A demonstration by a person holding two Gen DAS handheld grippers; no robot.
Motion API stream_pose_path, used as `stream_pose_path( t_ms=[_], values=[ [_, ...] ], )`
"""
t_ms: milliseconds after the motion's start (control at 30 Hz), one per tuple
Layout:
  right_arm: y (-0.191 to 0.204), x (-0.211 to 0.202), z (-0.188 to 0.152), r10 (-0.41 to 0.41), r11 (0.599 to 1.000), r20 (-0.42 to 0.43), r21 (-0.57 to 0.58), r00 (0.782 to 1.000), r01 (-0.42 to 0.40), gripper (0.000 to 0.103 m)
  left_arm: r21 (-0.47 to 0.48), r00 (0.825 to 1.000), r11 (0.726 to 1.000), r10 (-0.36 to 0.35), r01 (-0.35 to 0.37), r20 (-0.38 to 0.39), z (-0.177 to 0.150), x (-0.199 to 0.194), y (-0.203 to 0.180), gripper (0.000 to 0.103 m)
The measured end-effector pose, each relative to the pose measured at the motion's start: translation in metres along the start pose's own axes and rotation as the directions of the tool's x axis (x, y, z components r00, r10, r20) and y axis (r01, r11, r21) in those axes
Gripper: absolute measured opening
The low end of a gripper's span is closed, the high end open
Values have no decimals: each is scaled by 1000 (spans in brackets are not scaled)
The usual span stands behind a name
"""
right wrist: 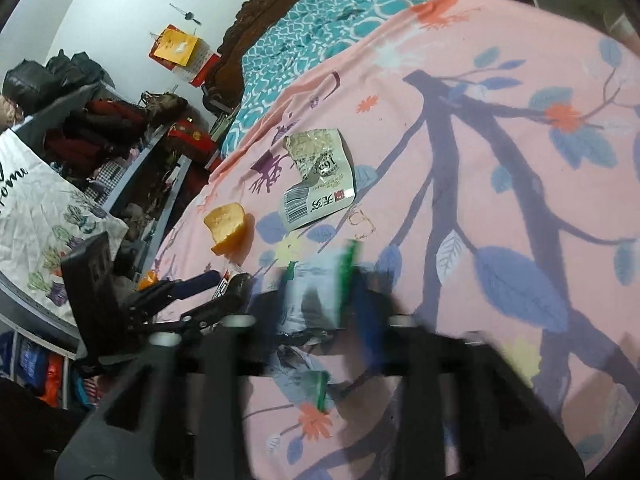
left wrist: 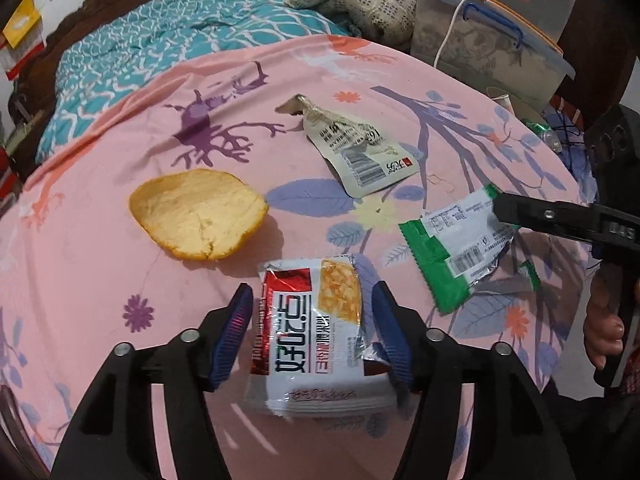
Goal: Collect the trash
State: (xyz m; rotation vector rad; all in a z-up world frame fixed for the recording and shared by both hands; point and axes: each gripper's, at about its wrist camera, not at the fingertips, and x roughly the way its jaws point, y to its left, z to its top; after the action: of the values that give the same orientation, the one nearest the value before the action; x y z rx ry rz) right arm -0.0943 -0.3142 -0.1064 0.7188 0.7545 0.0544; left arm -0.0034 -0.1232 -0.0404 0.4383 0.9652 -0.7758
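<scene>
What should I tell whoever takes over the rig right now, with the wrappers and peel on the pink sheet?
Left gripper: jaws open, straddling the red-and-white snack wrapper, pads not pressing it.
Right gripper: blurred, jaws apart around the green-and-white wrapper; no firm grip visible.
On the pink sheet: the orange peel and the grey crumpled pouch, both untouched, lying apart from each other.
Done: nothing visibly collected; no trash bin is in view.
Left: close on both wrappers, then fetch the peel and the pouch.

right tool point(right wrist: 316, 300) blurred; green wrapper point(right wrist: 316, 304) smeared
</scene>
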Motion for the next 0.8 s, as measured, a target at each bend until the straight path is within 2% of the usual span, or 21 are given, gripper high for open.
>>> stream_pose_path(
  t_ms=[33, 167, 333, 700, 767, 800],
  values=[
    [-3, -4, 0, -3, 1000, 22, -3, 1000, 3, 74, 0, 1000, 1000, 12, -12, 7, 0, -3, 1, 65],
    [-1, -6, -1, -15, 999, 30, -34, 999, 16, 73, -12, 999, 999, 36, -36, 19, -3, -12, 8, 65],
    [0, -15, -2, -113, 989, 68, -93, 991, 119, 74, -18, 999, 999, 35, -35, -3, -12, -14, 9, 66],
    [26, -2, -21, -124, 967, 15, -222, 992, 124, 74, 12, 1000, 1000, 21, -20, -13, -17, -13, -2, 66],
    [33, 0, -23, -135, 958, 12, -254, 991, 133, 75, 1, 1000, 1000, 17, -17, -8, -18, -17, 3, 73],
    [35, -1, -24, -149, 951, 21, -271, 989, 149, 75, -7, 1000, 1000, 15, -15, -3, -18, -20, 6, 73]
  ],
)
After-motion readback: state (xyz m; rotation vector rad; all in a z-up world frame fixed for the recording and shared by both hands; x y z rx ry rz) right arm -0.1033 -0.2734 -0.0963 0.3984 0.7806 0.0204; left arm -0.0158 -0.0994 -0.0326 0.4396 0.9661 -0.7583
